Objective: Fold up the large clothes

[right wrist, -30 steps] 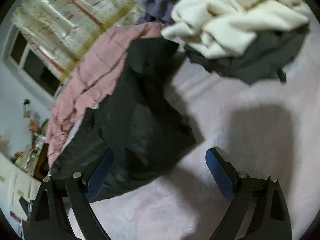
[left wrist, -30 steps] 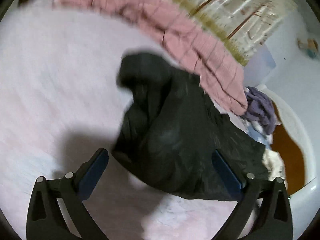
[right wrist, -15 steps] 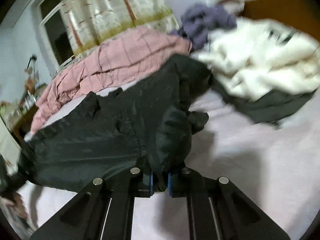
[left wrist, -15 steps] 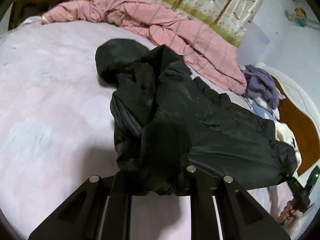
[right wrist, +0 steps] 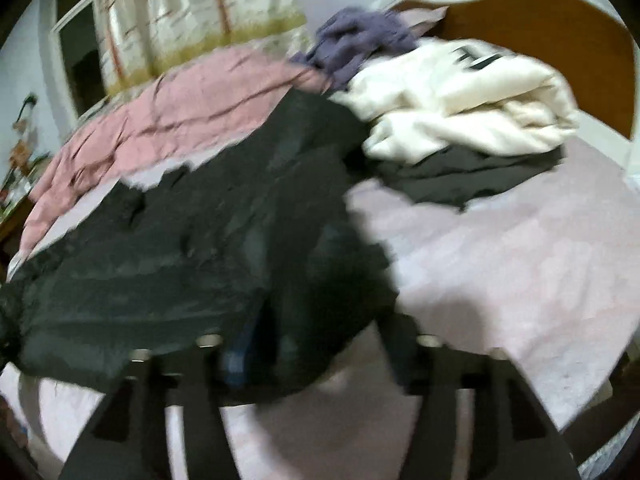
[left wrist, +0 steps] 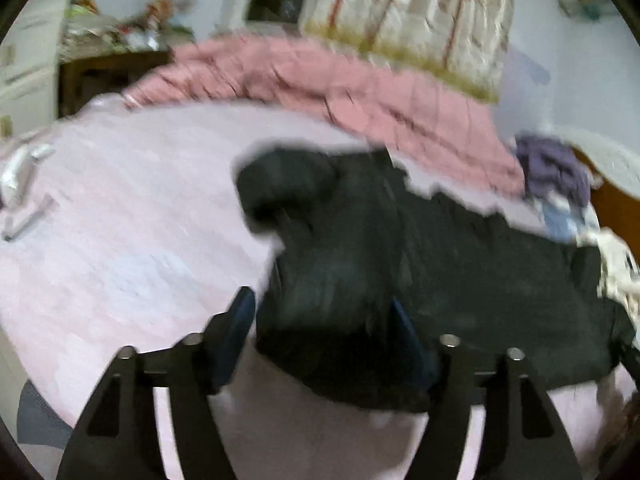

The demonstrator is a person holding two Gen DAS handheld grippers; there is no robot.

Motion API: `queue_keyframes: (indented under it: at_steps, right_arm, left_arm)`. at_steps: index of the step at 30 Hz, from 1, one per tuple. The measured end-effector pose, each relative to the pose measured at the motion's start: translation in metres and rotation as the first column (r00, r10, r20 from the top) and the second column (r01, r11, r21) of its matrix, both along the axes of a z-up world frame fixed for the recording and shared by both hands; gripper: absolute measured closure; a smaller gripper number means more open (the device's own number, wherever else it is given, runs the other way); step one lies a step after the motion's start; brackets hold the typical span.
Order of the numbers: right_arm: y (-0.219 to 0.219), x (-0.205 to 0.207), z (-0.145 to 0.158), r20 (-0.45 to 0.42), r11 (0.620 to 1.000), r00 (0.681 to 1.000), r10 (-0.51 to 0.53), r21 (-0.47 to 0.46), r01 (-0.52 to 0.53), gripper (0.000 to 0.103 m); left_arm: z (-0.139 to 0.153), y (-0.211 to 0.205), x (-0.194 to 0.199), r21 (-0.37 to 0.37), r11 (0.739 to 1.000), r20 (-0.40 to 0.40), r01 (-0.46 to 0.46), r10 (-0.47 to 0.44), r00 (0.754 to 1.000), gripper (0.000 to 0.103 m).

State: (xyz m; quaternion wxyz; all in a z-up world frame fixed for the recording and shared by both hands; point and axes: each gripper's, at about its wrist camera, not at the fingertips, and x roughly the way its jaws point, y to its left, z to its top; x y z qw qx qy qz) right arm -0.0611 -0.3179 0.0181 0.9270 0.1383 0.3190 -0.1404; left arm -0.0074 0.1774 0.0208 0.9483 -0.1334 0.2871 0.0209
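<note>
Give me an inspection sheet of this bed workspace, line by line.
Surface: pale pink bedsheet, rumpled.
Job's things: black shiny jacket, spread across the bed.
Clutter: pink checked quilt; cream sweatshirt on a dark grey garment; purple cloth.
Grippers: left gripper and right gripper opening, jacket edge between the jaws of each.
Cables: nothing seen.
Surroundings: patterned curtain, wooden headboard, cluttered side table.

Left wrist view looks down along its fingers, close over the pale pink bed sheet point(left wrist: 120, 216), facing a patterned curtain point(left wrist: 420, 12); right wrist view faces the orange wooden headboard point(right wrist: 540, 48); both, though blurred, share the crumpled black jacket point(left wrist: 440, 264) point(right wrist: 180, 240).
</note>
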Motion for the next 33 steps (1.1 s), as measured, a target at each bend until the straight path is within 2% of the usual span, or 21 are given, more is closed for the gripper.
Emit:
queue_keyframes:
  at_steps: [3,5,7,10,13,17,20,24,26,27,30,33]
  right_arm:
    - [-0.012,-0.022,0.014,0.114,0.996,0.989,-0.09,-0.007,0.092,0.029]
    - [-0.018,-0.033,0.023,0.187,0.99,0.973,-0.134,-0.01,0.138,0.022]
    - [-0.02,-0.038,0.03,0.236,0.988,0.96,-0.149,-0.005,0.155,0.022]
    - [-0.015,-0.026,0.038,0.25,0.995,0.964,-0.094,-0.015,0.101,0.022]
    - [0.004,0.001,0.051,0.231,0.998,0.973,-0.005,-0.052,0.018,0.022]
    - [0.048,0.04,0.071,0.169,0.983,0.969,0.181,-0.061,-0.173,0.019]
    - [0.091,0.08,0.071,0.087,0.939,0.936,0.342,0.003,-0.344,0.018]
    - [0.156,0.124,0.046,-0.03,0.844,0.85,0.526,0.144,-0.517,0.018]
    - [0.186,0.138,0.027,-0.091,0.819,0.819,0.566,0.171,-0.547,0.018]
    - [0.2,0.144,0.016,-0.138,0.822,0.811,0.569,0.135,-0.554,0.018]
    - [0.218,0.148,-0.014,-0.176,0.83,0.817,0.549,0.001,-0.558,0.018]
    - [0.22,0.147,-0.023,-0.171,0.824,0.814,0.555,-0.018,-0.566,0.018]
  left_arm:
    - [0.026,0.017,-0.01,0.023,0.998,0.116,-0.059,0.056,0.992,0.02]
    - [0.043,0.032,-0.001,0.035,0.993,0.147,-0.116,0.109,0.983,0.016]
    - [0.055,0.049,0.027,0.036,0.988,0.118,-0.151,0.146,0.982,0.015]
    - [0.056,0.067,0.082,-0.019,0.993,-0.011,-0.113,0.113,0.994,0.015]
    - [0.049,0.078,0.123,-0.06,0.992,-0.108,-0.113,0.106,0.989,0.015]
    - [0.029,0.083,0.145,-0.057,0.992,-0.156,-0.114,0.103,0.982,0.015]
    - [0.006,0.084,0.161,-0.116,0.988,-0.251,-0.102,0.07,0.965,0.015]
    - [-0.001,0.089,0.178,-0.138,0.986,-0.289,-0.093,0.05,0.956,0.015]
    - [-0.006,0.091,0.186,-0.144,0.986,-0.313,-0.079,0.03,0.949,0.015]
    - [-0.01,0.093,0.187,-0.162,0.983,-0.318,-0.084,0.029,0.948,0.015]
    - [-0.022,0.096,0.189,-0.23,0.968,-0.341,-0.099,0.015,0.94,0.015]
    - [-0.027,0.098,0.192,-0.272,0.955,-0.345,-0.119,0.019,0.938,0.015]
